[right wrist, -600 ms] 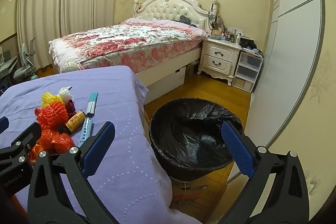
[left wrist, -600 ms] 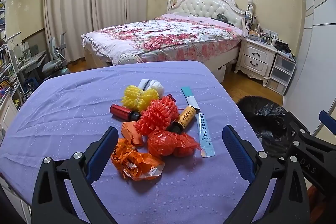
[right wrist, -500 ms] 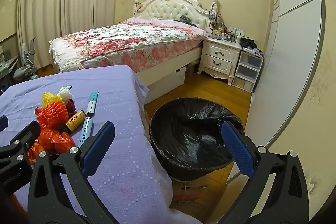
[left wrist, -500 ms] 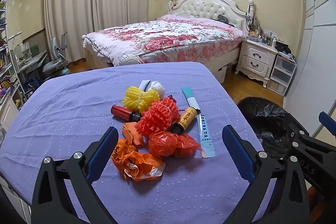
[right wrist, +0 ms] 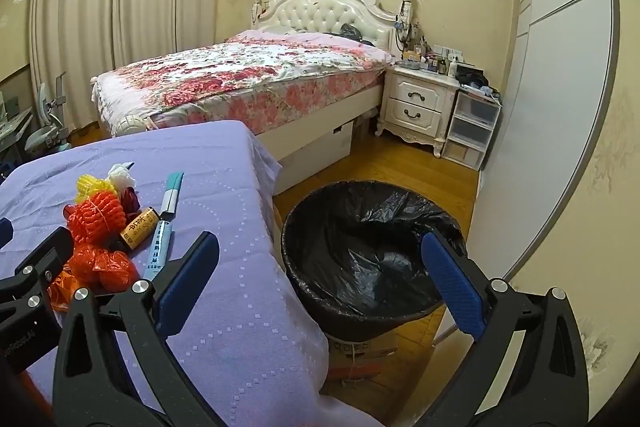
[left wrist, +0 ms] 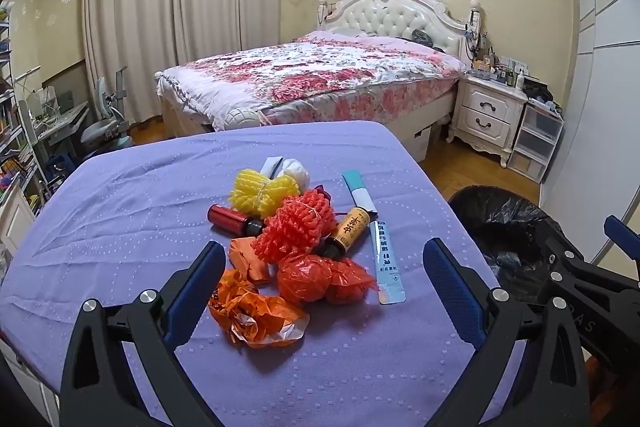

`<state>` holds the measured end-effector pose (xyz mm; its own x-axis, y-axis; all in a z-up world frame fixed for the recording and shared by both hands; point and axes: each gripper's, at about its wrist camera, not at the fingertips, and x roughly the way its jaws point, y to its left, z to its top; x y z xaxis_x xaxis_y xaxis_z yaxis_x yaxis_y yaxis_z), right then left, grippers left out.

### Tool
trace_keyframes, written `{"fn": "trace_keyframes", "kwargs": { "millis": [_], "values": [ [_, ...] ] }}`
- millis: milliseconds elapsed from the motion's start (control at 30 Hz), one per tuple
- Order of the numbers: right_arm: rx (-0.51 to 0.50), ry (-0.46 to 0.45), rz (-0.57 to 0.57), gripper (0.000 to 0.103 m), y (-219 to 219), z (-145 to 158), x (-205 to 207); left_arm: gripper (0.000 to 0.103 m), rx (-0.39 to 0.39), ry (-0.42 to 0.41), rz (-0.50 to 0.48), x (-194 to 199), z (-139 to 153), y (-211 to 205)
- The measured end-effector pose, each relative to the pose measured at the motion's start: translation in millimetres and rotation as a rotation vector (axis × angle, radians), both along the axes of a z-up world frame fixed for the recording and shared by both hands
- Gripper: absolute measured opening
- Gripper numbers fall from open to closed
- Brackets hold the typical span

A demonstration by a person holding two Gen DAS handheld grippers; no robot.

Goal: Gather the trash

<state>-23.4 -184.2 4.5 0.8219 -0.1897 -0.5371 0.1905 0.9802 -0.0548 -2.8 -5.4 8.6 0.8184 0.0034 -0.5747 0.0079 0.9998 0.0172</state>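
Hovering above a table draped in a lilac cloth (left wrist: pixel 120 227), the left gripper (left wrist: pixel 324 291) with blue-padded fingers (left wrist: pixel 196 291) spread wide, gripping nothing. Lying heaped mid-table just beyond those fingers: a crumpled orange wrapper (left wrist: pixel 256 315) nearest the left finger, a red plastic bag (left wrist: pixel 320 277) touching it, a red foam net (left wrist: pixel 298 227) and a yellow foam net (left wrist: pixel 262 193) behind, a white foam net (left wrist: pixel 296 173) at the far end. Resting alongside: a dark red bottle (left wrist: pixel 230 219) at the pile's left, a yellow-labelled bottle (left wrist: pixel 348 231) at its right, then a pale blue sachet (left wrist: pixel 386 263) and a teal-and-white box (left wrist: pixel 360 193) lying end to end.

Hanging beyond the table's right edge, the right gripper (right wrist: pixel 320 275), fingers likewise spread wide and empty, framing a black-lined trash bin (right wrist: pixel 360 247) standing on the wooden floor (right wrist: pixel 380 163) just beside the table. Showing behind: a bed (right wrist: pixel 240 75) with a floral cover and a white nightstand (right wrist: pixel 416 107).
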Motion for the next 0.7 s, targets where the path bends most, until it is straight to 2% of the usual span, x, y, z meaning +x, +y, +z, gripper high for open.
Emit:
{"fn": "trace_keyframes", "kwargs": {
  "millis": [700],
  "values": [
    [0.006,0.002,-0.001,0.099,-4.1,1.6,-0.9,0.097,0.001,0.002,0.006,1.1,-3.6,-0.6]
  ]
}}
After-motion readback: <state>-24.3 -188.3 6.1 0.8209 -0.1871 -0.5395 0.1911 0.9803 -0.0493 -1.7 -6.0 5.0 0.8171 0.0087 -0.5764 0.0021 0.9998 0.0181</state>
